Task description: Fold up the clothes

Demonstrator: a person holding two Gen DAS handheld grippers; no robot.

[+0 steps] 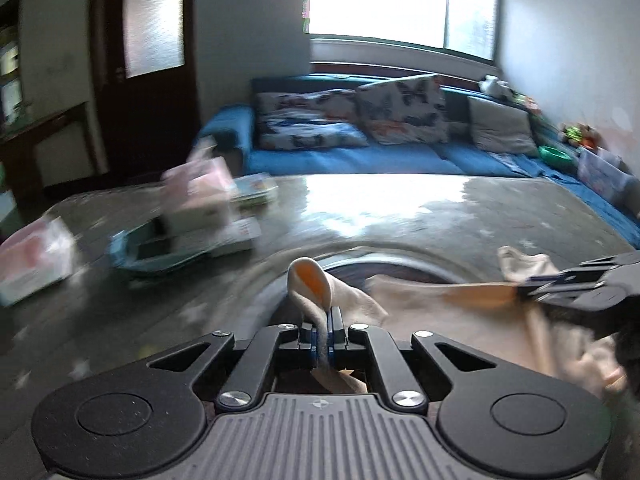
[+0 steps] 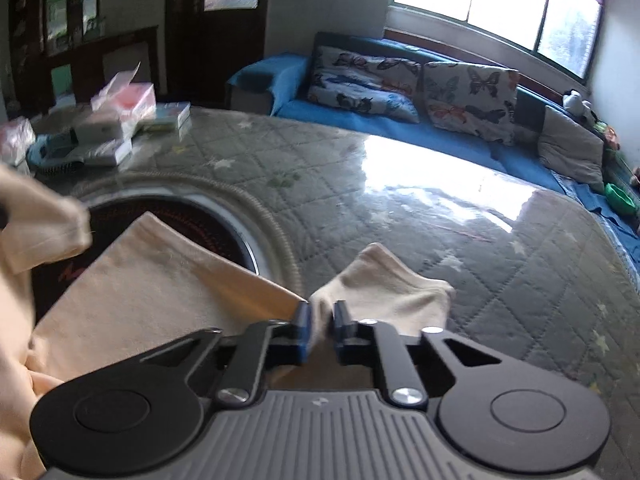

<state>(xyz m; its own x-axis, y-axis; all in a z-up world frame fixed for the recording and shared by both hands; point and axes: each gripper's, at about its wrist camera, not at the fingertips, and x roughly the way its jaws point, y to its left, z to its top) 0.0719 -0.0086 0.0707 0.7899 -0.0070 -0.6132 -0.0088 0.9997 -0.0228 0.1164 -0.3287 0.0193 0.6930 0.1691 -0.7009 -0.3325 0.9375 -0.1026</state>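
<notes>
left gripper (image 1: 324,320) — clenched on a bunched fold of the beige garment (image 1: 452,320) | right gripper (image 2: 322,322) — clenched on another fold of it, a corner poking past the pads | garment draped near the desk's (image 2: 400,200) near edge, partly over a round black inset (image 2: 192,216) | boxes (image 2: 116,120) at far left corner

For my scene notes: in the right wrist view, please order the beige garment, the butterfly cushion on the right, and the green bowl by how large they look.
1. beige garment, though nearness enlarges it
2. butterfly cushion
3. green bowl
</notes>
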